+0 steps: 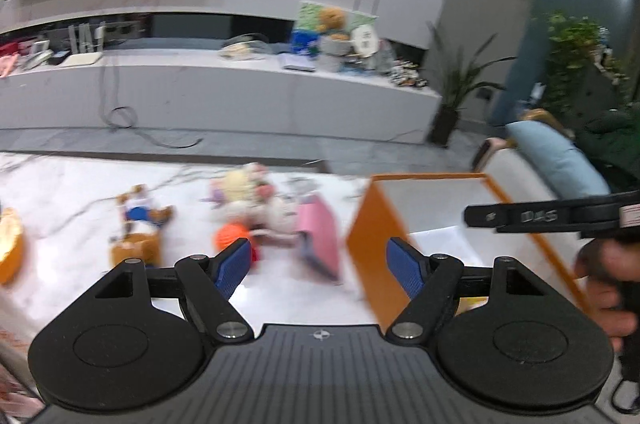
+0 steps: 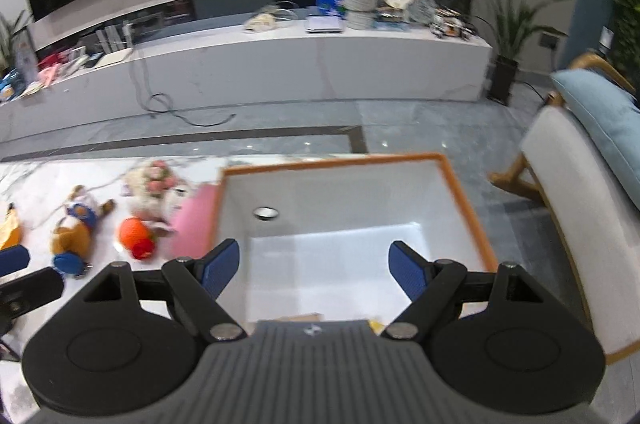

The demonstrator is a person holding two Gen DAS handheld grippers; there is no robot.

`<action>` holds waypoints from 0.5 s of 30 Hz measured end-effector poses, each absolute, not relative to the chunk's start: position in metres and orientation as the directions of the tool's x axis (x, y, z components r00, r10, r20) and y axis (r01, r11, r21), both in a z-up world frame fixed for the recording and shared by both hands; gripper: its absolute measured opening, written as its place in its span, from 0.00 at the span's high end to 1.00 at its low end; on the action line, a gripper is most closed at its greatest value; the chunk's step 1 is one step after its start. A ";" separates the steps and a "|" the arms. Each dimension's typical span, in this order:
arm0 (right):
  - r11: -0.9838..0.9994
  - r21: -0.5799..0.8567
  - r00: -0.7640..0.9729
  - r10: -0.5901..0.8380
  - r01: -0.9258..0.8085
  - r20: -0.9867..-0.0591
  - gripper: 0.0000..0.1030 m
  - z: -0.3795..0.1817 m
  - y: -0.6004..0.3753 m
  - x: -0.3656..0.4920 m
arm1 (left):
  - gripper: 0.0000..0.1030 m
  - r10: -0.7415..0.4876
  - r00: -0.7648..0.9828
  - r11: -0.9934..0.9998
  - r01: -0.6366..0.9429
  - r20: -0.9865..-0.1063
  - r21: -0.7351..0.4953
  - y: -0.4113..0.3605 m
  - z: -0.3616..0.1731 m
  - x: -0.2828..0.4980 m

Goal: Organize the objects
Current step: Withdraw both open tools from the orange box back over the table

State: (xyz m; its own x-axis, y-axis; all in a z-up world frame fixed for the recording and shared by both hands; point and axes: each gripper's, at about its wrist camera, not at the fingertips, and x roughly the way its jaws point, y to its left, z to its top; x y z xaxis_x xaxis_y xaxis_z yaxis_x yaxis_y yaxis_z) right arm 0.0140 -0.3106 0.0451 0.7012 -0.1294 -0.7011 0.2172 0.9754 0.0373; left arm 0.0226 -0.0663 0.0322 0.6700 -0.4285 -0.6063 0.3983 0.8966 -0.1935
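Left wrist view motion-blurred: plush toys (image 1: 248, 200) smeared, kinds unreadable. Orange item (image 1: 10, 244) cut by left edge. Orange-rimmed box (image 2: 464, 200) near wall and contents hidden behind right hand-held gripper (image 2: 314, 266).

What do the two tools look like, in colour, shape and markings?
Both look the same. The left tool and the right tool each have blue ribbed finger pads on black linkage arms with silver pivot screws, two round black discs, and a grey ribbed body bearing a small white mark. A bare hand shows.
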 end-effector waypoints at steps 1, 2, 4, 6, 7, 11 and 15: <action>0.979 0.035 0.706 -0.121 0.202 -0.697 0.20 0.046 -0.303 0.017 | 0.15 -0.412 0.672 0.905 0.383 -0.616 -0.187 -0.062 0.031 0.024; 0.982 0.031 0.711 -0.114 0.187 -0.694 0.20 0.047 -0.296 0.019 | 0.15 -0.391 0.675 0.914 0.363 -0.626 -0.179 -0.057 0.029 0.027; 0.988 0.020 0.719 -0.099 0.155 -0.688 0.20 0.048 -0.278 0.025 | 0.15 -0.357 0.678 0.929 0.329 -0.642 -0.169 -0.048 0.026 0.030; 0.993 0.006 0.722 -0.084 0.121 -0.686 0.20 0.046 -0.260 0.031 | 0.15 -0.325 0.676 0.941 0.297 -0.662 -0.159 -0.040 0.022 0.035; 0.994 -0.001 0.723 -0.078 0.106 -0.687 0.20 0.044 -0.250 0.033 | 0.15 -0.310 0.673 0.946 0.285 -0.671 -0.152 -0.035 0.020 0.037; 0.998 -0.046 0.716 -0.062 0.042 -0.695 0.20 0.034 -0.212 0.040 | 0.15 -0.242 0.680 0.967 0.231 -0.692 -0.111 -0.018 0.009 0.049; 0.990 -0.142 0.711 -0.080 -0.027 -0.698 0.20 0.015 -0.174 0.049 | 0.15 -0.191 0.696 0.981 0.163 -0.692 -0.107 -0.004 -0.007 0.061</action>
State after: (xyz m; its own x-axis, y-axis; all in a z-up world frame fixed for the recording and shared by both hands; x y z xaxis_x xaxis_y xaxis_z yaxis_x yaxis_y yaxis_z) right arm 0.0493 -0.1744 0.0148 0.7111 -0.0803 -0.6985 -0.0274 0.9895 -0.1417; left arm 0.0609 -0.0038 -0.0069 0.6959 -0.1913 -0.6921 0.1635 0.9808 -0.1067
